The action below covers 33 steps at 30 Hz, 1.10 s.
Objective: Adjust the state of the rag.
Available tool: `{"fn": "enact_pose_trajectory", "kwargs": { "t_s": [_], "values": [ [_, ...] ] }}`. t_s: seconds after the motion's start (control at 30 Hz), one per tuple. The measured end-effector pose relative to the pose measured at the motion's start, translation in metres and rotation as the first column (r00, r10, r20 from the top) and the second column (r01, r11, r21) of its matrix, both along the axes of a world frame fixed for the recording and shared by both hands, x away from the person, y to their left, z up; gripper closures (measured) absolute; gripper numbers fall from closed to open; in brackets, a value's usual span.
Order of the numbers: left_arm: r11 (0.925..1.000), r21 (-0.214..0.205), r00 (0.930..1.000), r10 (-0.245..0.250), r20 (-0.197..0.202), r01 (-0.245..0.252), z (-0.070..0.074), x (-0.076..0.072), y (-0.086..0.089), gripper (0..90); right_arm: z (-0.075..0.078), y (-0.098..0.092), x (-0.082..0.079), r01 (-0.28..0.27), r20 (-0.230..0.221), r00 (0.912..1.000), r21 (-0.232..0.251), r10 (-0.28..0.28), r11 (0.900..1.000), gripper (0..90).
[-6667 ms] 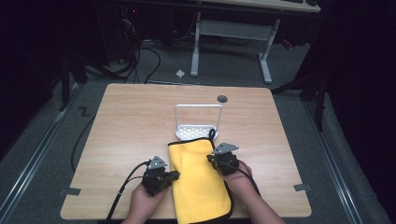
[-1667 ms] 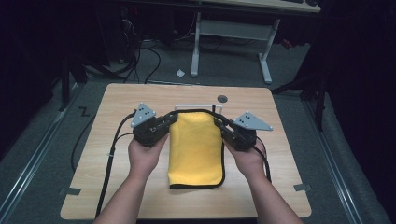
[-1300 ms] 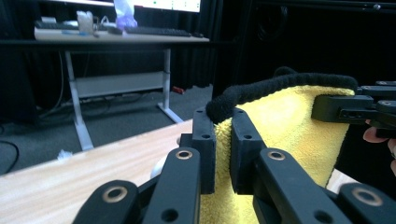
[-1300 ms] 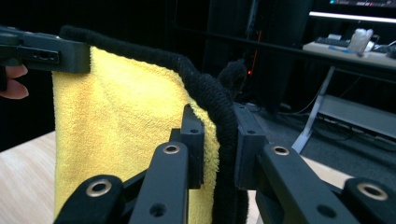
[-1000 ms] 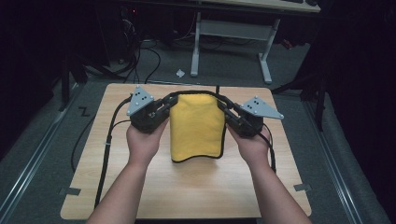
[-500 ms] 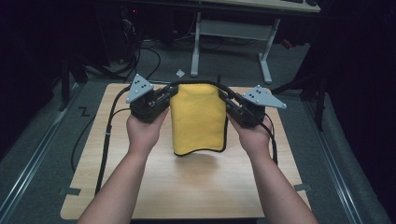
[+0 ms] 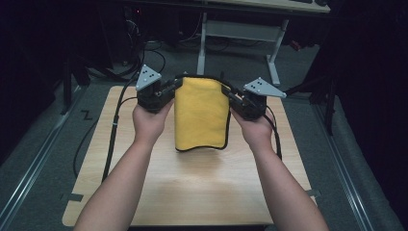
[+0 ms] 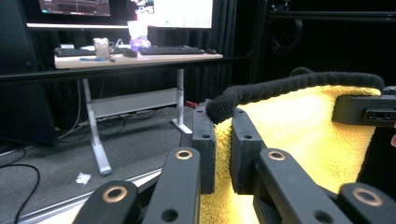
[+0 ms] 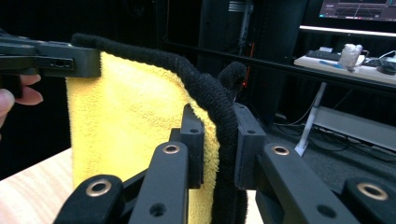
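High view: one yellow cloth [image 7: 201, 113] with black edging hangs above the table [image 7: 192, 187], stretched between two grippers, the left gripper [image 7: 174, 88] and right gripper [image 7: 230, 94], each clamped on a top corner.

Left gripper view: two jaws pinch the cloth's black hem [image 8: 261, 91].

Right gripper view: two jaws squeeze cloth and hem alike.

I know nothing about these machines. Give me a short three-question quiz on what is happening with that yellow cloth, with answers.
1. True or false: the yellow cloth lies flat on the table.
2. What colour is the cloth's edging?
3. Which holds the cloth: A) left gripper alone, B) right gripper alone, C) both?

Key:
1. False; it hangs in the air, lower edge above the table.
2. Black.
3. C; each is shut on a top corner.
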State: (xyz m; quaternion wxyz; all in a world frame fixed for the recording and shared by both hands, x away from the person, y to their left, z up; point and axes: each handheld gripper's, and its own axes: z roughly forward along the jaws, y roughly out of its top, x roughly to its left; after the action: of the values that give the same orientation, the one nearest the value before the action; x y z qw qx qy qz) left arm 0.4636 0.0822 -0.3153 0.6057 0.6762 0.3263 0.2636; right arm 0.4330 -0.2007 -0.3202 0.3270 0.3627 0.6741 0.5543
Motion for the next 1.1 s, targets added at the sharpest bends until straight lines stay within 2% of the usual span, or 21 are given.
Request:
{"fn": "enact_pose_trajectory", "kwargs": {
  "t_s": [0.23, 0.4, 0.53, 0.67, 0.77, 0.83, 0.97, 1.1],
  "values": [
    [0.9989, 0.045, 0.9999, 0.009, 0.014, -0.009, -0.006, 0.023, -0.001, 82.2, -0.004, -0.001, 0.019, -0.001, 0.000, 1.0000, -0.012, 0.001, 0.9999, 78.4],
    [0.9980, 0.061, 0.9998, 0.018, 0.006, -0.018, -0.007, 0.034, 0.001, 82.0, -0.002, 0.002, 0.037, 0.005, -0.008, 1.0000, -0.052, -0.005, 0.9986, 78.4],
    [0.9964, 0.083, 0.9997, 0.017, 0.018, -0.019, -0.006, 0.042, 0.000, 81.5, -0.003, 0.001, 0.049, 0.006, -0.016, 0.9998, -0.051, -0.007, 0.9987, 78.3],
    [0.9943, 0.105, 0.9996, 0.023, -0.016, -0.021, -0.011, 0.056, -0.002, 81.4, -0.006, 0.001, 0.060, 0.010, -0.037, 0.9992, -0.059, -0.012, 0.9982, 78.2],
    [0.9929, 0.117, 0.9987, 0.026, -0.043, -0.021, -0.021, 0.065, -0.004, 81.3, -0.014, 0.000, 0.070, 0.010, -0.065, 0.9978, -0.063, -0.014, 0.9980, 78.2],
    [0.9923, 0.123, 0.9969, 0.023, -0.075, -0.014, -0.030, 0.071, -0.005, 81.4, -0.021, -0.001, 0.077, 0.007, -0.089, 0.9960, -0.077, -0.014, 0.9970, 77.9],
    [0.9925, 0.122, 0.9880, 0.008, -0.154, 0.011, -0.049, 0.080, -0.003, 82.4, -0.037, -0.001, 0.087, -0.005, -0.145, 0.9893, -0.114, -0.012, 0.9935, 77.1],
    [0.9894, 0.142, 0.9804, -0.002, -0.197, 0.031, -0.066, 0.079, -0.004, 82.7, -0.052, -0.005, 0.089, -0.027, -0.185, 0.9828, -0.109, 0.006, 0.9937, 77.6]
  ]
}}
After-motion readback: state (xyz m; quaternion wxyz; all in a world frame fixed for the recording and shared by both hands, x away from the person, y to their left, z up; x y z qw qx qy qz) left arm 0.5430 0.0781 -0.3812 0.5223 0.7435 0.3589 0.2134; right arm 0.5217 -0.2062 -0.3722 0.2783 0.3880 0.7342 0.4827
